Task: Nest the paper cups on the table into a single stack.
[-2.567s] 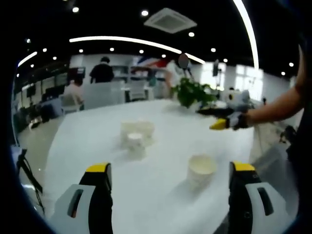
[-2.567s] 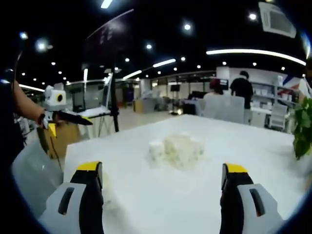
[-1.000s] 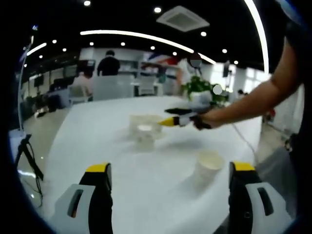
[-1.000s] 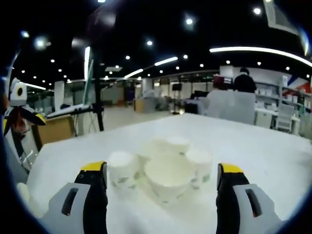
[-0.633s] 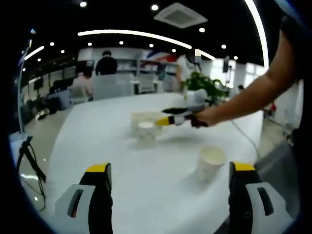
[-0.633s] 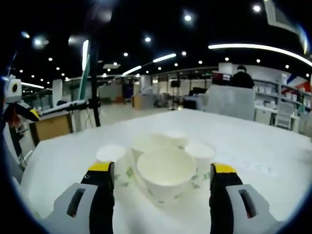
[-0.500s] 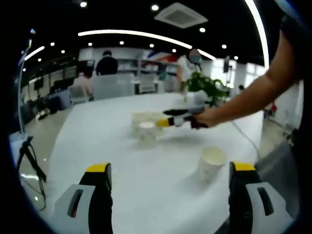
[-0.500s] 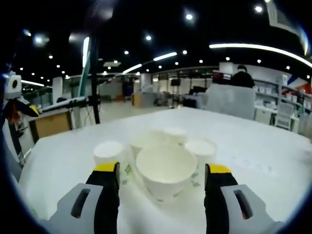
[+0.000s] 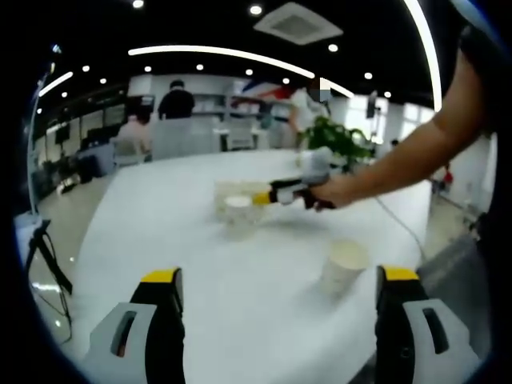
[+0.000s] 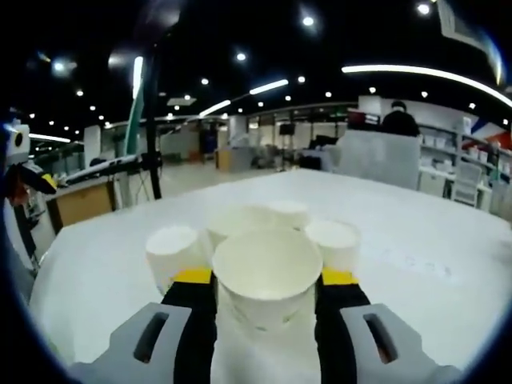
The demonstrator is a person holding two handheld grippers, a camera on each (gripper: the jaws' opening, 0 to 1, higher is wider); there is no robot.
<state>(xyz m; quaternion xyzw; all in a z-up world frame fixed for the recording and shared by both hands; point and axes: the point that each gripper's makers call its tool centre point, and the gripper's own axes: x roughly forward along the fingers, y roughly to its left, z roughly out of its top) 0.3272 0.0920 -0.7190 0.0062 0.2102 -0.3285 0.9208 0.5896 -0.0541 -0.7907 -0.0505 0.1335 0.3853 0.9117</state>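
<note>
My right gripper (image 10: pixel 266 276) clamps the white paper cup (image 10: pixel 266 280) between its jaws, crowded cups (image 10: pixel 332 242) just beyond; I'd lift straight up. My left gripper (image 9: pixel 276 276) hangs open, lone cup (image 9: pixel 344 267) ahead-right.

Left gripper view is looking across the tabletop (image 9: pixel 160 232) from afar; right gripper view is sitting close, both sharing the cup cluster (image 10: pixel 264 232).

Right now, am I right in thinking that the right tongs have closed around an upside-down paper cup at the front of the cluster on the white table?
Not quite: the cup between the right tongs stands upright, its open mouth facing up, as the right gripper view shows. The rest holds: the tongs are closed on it at the front of the cluster on the white table.
</note>
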